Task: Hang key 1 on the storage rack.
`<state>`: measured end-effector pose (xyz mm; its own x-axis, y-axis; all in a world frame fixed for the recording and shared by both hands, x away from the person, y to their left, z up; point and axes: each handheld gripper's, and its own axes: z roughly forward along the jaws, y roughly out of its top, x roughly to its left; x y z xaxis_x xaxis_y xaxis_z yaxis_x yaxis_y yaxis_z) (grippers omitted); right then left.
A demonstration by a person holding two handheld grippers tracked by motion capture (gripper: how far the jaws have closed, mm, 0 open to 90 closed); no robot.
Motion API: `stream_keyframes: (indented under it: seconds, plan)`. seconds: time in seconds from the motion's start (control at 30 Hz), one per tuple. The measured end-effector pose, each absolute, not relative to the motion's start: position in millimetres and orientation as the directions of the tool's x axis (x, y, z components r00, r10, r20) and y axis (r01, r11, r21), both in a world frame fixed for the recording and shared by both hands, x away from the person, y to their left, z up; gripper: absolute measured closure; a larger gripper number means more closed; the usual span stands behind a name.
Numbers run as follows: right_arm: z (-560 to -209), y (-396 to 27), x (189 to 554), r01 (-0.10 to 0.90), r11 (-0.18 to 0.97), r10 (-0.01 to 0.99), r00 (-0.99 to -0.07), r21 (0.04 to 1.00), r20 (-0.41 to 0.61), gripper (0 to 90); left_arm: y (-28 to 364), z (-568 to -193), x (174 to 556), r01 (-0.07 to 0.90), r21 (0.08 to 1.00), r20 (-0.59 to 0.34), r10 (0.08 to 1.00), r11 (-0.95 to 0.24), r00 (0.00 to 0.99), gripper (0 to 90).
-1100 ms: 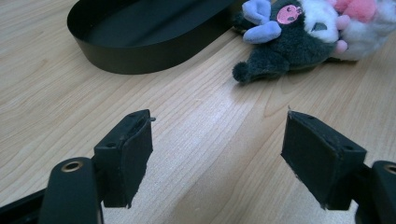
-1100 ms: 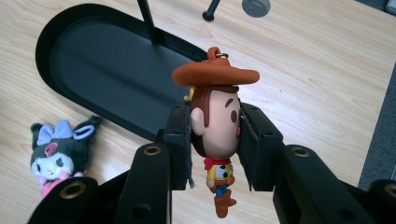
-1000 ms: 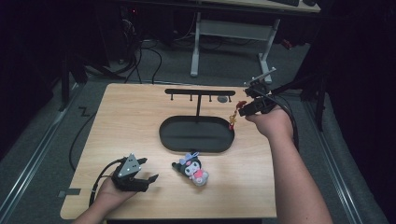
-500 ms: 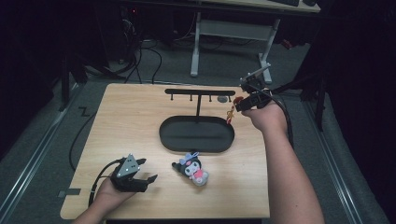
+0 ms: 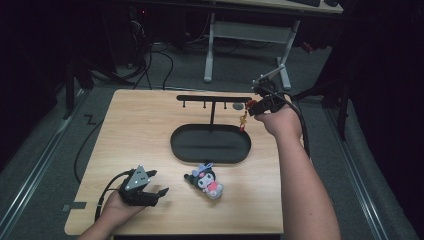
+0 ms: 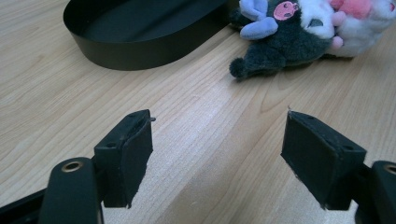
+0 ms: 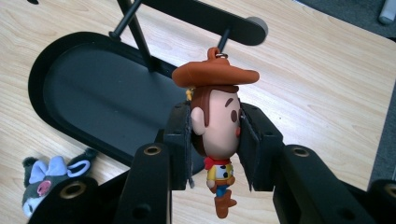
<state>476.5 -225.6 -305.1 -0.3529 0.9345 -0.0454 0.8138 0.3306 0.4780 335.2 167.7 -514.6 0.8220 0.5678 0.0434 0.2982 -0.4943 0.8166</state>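
The right tool had its jaws pinched on the head of a small cowboy-figure keychain with a wide brown hat and a yellow shirt, holding it upright just under the far right end of a black metal hanging rack with a crossbar of short pegs. In the right gripper view the little ring on top of the hat sat right beside the end peg, though whether it was already hooked over that peg could not be told. Judging from this, the hanging step was close to done but not finished: the ring most likely still had to be settled on the peg, and the grip then let go. The rack's post rose from a black oval tray in the middle of the light wooden desk, and the tray held nothing. A dark grey and white plush toy with lilac ears and a pink patch lay on the desk just in front of the tray, untouched, and probably remained to be dealt with. The left tool rested low near the desk's front left, its jaws spread wide with nothing between them.
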Motion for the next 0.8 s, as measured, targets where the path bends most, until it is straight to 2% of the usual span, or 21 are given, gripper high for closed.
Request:
stream_keyframes:
  seconds: [0.37,0.8]
  plan:
    - [-307.9,-217.2,484.4,0.806,0.333,0.934,-0.353,0.49,-0.053,67.1,167.9,-514.7,335.4,0.3,0.814,0.041,0.564,-0.497,0.824,25.0]
    - [-327.6,-238.5,480.1,0.827,0.273,0.954,-0.297,0.491,-0.031,67.0,166.0,-515.5,334.1,0.301,0.807,0.043,0.559,-0.508,0.828,25.0]
